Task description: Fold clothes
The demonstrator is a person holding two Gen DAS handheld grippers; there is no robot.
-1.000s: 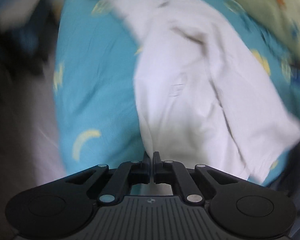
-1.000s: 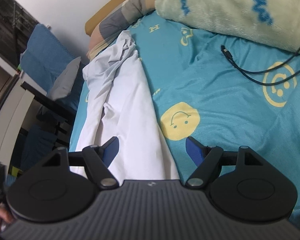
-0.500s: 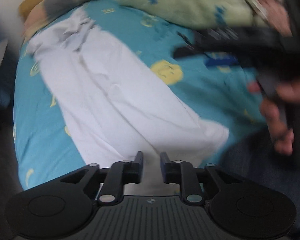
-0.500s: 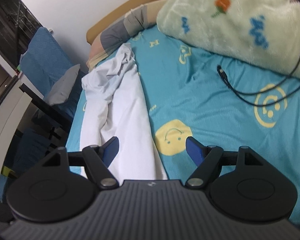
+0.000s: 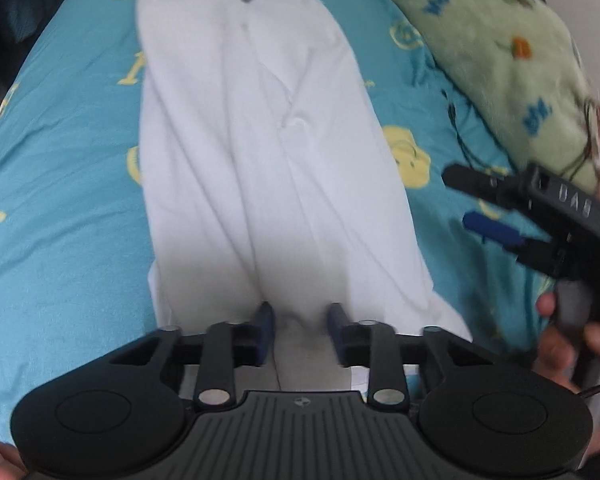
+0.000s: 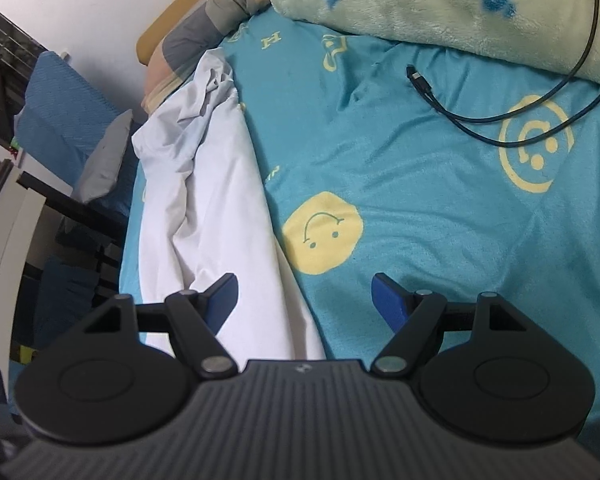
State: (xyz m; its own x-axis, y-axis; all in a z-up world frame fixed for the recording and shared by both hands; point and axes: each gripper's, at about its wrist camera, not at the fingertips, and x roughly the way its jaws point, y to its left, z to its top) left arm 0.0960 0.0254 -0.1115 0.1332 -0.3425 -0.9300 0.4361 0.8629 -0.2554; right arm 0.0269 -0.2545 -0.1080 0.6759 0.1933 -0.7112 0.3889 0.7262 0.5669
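The white garment (image 5: pixel 268 152) is lying long and flat on the bed (image 5: pixel 64 184), stretching straight away from the left tool (image 5: pixel 300 330). Its far end is bunching up in wrinkles near the head of the bed. Its near end is sitting right between the left tool's blue fingers (image 5: pixel 265 322), which are standing a little apart with nothing pinched, so that tool is released.

In the right wrist view, the garment (image 6: pixel 220 200) is running along the left side of the right tool (image 6: pixel 304 300). That tool's fingers (image 6: pixel 386 298) are spreading wide and gripping nothing. Its left finger is hanging over the cloth's edge, and its right finger is over the blue sheet.

A yellow smiley face (image 6: pixel 322 232) on the sheet is sitting just ahead of the right tool. Farther ahead and to the right, a black cable (image 6: pixel 452 112) is curling on the sheet. Past it, a fuzzy green blanket (image 6: pixel 440 4) is piling up.

In the left wrist view, the right tool (image 5: pixel 512 216) is hovering off to the right, with a hand (image 5: pixel 572 340) holding it.
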